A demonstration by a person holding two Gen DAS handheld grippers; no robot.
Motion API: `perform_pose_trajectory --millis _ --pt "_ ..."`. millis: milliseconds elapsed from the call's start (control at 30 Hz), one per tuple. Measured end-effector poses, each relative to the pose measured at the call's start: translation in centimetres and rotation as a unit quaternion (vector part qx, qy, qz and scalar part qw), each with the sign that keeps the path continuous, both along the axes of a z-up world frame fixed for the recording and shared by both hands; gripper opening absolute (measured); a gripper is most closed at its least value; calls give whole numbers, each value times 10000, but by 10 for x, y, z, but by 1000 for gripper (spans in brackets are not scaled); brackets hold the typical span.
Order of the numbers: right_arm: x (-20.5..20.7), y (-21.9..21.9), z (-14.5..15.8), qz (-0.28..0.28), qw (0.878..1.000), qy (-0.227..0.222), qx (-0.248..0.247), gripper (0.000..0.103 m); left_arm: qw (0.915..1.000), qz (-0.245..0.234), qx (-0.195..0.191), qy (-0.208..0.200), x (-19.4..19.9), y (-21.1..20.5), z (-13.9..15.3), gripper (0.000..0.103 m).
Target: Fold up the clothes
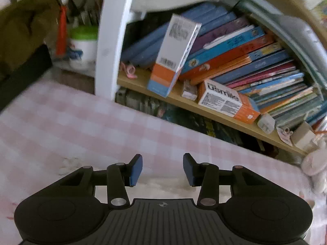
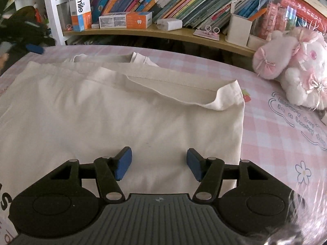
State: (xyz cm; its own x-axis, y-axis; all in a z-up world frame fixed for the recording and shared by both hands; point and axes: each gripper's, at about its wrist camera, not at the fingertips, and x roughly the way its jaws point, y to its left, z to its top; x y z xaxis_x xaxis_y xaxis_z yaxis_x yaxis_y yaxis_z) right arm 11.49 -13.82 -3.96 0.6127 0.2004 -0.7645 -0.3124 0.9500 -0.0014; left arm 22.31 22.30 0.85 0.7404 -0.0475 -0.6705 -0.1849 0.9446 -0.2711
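A cream-white garment [image 2: 122, 112] lies spread on the pink checked bed cover [image 2: 276, 143] in the right wrist view, its hemmed edge folded over at the far right corner. My right gripper [image 2: 157, 163] is open and empty, just above the garment's near part. My left gripper [image 1: 162, 168] is open and empty over the pink checked cover [image 1: 81, 126], and a pale strip of cloth [image 1: 163, 185] shows just beneath its jaws. The left gripper also shows far left in the right wrist view [image 2: 35, 49].
A wooden shelf [image 2: 163, 33] with leaning books and toothpaste boxes [image 2: 79, 8] runs behind the bed. A pink plush toy [image 2: 296, 65] sits at the right. A white shelf post [image 1: 110, 40] and an olive cloth [image 1: 24, 30] are at the left.
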Motion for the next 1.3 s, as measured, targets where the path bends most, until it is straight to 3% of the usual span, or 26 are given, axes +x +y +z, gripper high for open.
perform_pose_trajectory --millis 167,300,433,533,600,800,967,1133,1300 --pt "0 -1 3 -102 9999 -74 50 56 9943 -1023 240 -174 -49 -31 2 44" --pt "6 -5 17 -211 9986 -439 196 57 9778 -2033 506 11 -74 -81 -18 44" --pt "27 -2 16 -72 9995 -291 111 56 9617 -2620 783 210 -72 -123 -38 44" --pt "54 -6 8 -110 9999 25 94 51 9655 -2507 631 321 -55 -129 -42 44" --pt "80 -12 5 -401 9992 3 -75 50 9699 -2337 589 336 -49 -123 -40 44" --pt "148 -58 15 -1703 9846 -283 -279 47 9807 -1759 818 263 -55 -75 -22 45" --pt "112 -87 31 -1614 9855 -338 392 49 9908 -937 954 222 -76 -8 -14 44" --pt "87 -85 12 -1477 9890 -38 109 46 9942 -311 941 426 -65 40 -22 44" --pt "97 -87 7 -1779 9831 86 425 44 9928 -89 1002 650 -37 55 -41 45"
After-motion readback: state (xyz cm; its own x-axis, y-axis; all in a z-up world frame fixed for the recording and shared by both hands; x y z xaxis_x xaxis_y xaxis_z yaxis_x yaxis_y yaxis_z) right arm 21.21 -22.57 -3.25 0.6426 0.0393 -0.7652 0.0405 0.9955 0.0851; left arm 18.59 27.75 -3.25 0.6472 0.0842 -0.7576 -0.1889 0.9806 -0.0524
